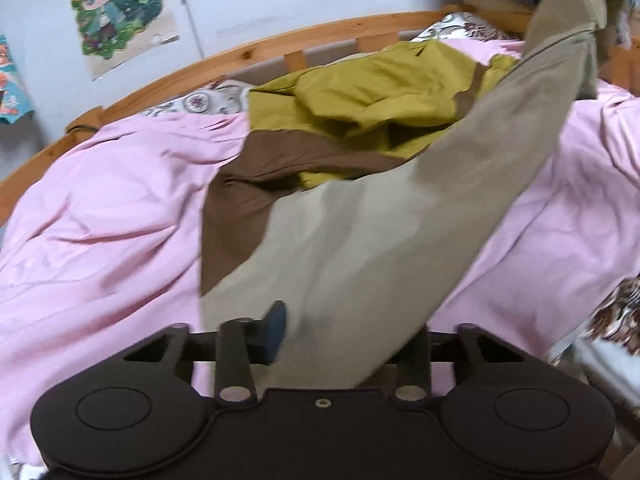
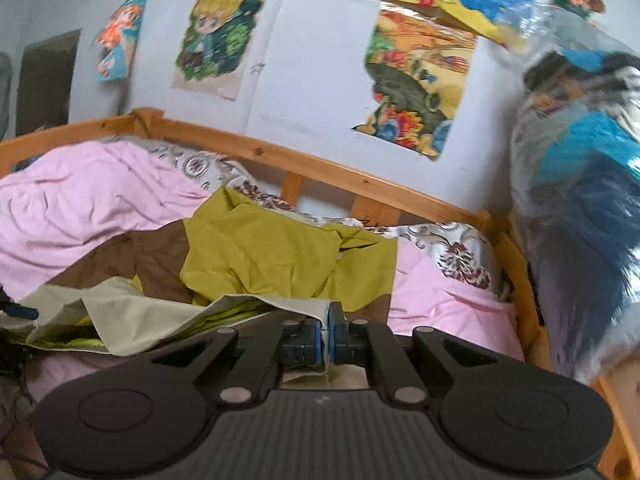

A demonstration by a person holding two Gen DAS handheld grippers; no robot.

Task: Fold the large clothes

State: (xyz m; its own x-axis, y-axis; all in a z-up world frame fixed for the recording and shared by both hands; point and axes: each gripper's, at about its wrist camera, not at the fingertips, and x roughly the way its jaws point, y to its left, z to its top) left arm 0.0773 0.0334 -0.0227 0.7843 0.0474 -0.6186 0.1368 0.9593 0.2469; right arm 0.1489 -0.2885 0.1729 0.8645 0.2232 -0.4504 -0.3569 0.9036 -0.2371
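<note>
A large garment in olive-yellow [image 1: 360,92], brown and beige panels lies crumpled on a bed's pink sheet [image 1: 100,208]. In the left wrist view a beige strip [image 1: 360,240] rises taut from my left gripper [image 1: 344,336] to the upper right. The gripper's jaws stand partly apart. The strip lies in the gap, touching the left pad [image 1: 276,330], and hides the right finger. In the right wrist view my right gripper [image 2: 329,320] is shut on a beige edge of the garment [image 2: 168,312], held above the bed.
A wooden bed rail [image 2: 320,168] runs along the far side against a wall with several cartoon posters [image 2: 420,92]. Patterned bedding [image 2: 456,252] shows by the rail. A clear plastic bag of clothes [image 2: 580,200] bulges at the right of the right wrist view.
</note>
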